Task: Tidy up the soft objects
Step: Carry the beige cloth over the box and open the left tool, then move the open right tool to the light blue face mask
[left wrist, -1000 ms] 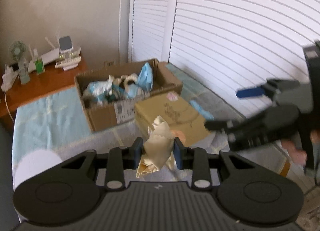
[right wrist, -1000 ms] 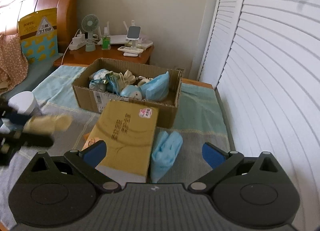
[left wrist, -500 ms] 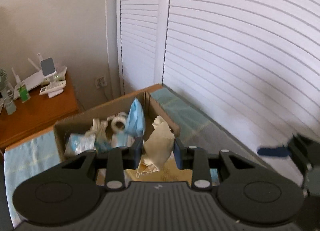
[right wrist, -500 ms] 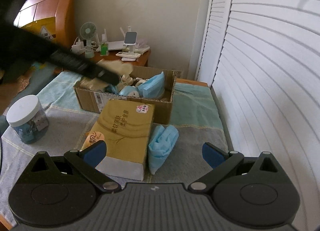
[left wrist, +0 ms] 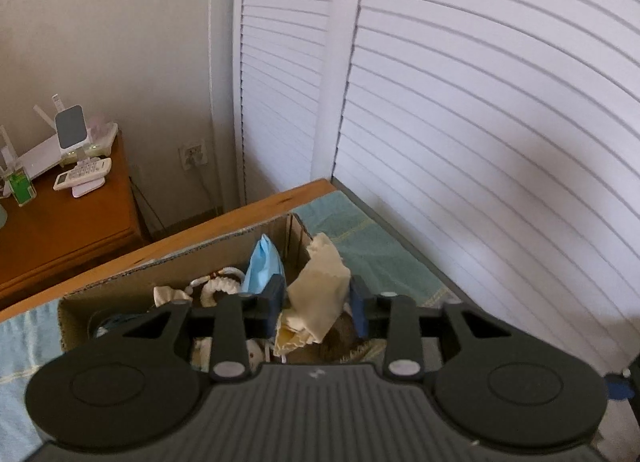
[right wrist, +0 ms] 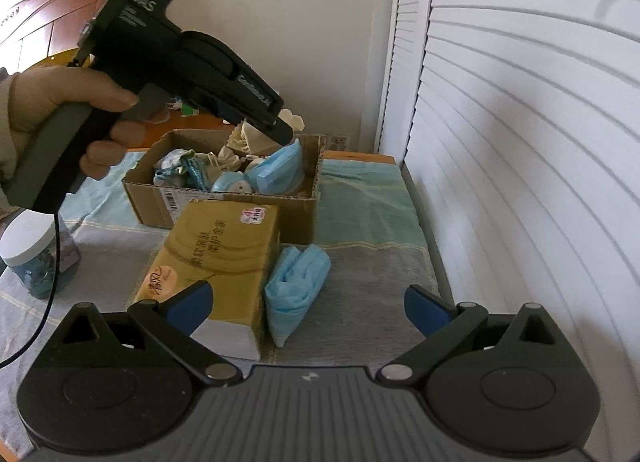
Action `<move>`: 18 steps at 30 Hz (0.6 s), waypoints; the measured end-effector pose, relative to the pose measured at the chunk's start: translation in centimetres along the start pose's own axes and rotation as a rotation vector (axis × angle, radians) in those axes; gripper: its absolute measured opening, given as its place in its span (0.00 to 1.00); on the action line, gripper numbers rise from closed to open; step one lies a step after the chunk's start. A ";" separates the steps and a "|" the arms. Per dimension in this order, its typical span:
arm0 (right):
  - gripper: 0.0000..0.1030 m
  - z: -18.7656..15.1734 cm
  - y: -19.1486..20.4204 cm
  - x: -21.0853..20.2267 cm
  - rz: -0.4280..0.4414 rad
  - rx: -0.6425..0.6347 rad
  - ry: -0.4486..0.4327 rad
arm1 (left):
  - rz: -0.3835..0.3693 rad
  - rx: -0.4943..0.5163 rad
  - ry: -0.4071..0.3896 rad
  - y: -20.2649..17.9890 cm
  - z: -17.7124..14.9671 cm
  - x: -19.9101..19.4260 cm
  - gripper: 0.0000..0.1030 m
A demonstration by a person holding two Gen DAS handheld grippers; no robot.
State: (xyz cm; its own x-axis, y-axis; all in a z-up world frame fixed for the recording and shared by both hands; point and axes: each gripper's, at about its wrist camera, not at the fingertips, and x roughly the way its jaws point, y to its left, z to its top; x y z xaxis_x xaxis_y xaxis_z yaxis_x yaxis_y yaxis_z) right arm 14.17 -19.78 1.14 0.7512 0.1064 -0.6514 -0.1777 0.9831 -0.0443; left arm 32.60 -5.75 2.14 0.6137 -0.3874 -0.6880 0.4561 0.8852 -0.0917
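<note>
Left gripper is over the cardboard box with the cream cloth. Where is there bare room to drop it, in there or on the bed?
The cardboard box is crowded with masks and soft toys; only its shutter-side corner beyond the blue mask shows floor. Outside, the bedspread lies bare between box, blue mask bundle and shuttered doors. The cream cloth is clamped in the left gripper.

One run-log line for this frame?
left gripper: shut on cream cloth, above cardboard box | right gripper: open, empty
</note>
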 end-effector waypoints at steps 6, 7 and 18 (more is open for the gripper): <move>1.00 -0.1 -0.4 0.1 -0.003 0.009 0.001 | 0.072 -0.008 -0.040 0.1 -0.3 -1.2 0.84; 1.00 -0.1 -0.4 0.1 -0.004 0.012 0.001 | 0.070 -0.017 -0.042 0.2 -0.4 -1.6 0.84; 1.00 -1.2 -0.4 -0.6 -0.027 0.026 0.026 | 0.091 0.039 -0.062 -0.9 -4.3 -7.3 0.84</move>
State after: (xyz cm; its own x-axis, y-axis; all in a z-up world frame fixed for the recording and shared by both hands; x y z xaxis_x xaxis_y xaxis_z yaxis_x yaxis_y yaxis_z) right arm 13.09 -20.44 0.66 0.7385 0.0765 -0.6699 -0.1407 0.9892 -0.0422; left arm 24.92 -2.64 4.14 0.6917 -0.3223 -0.6463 0.4209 0.9071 -0.0020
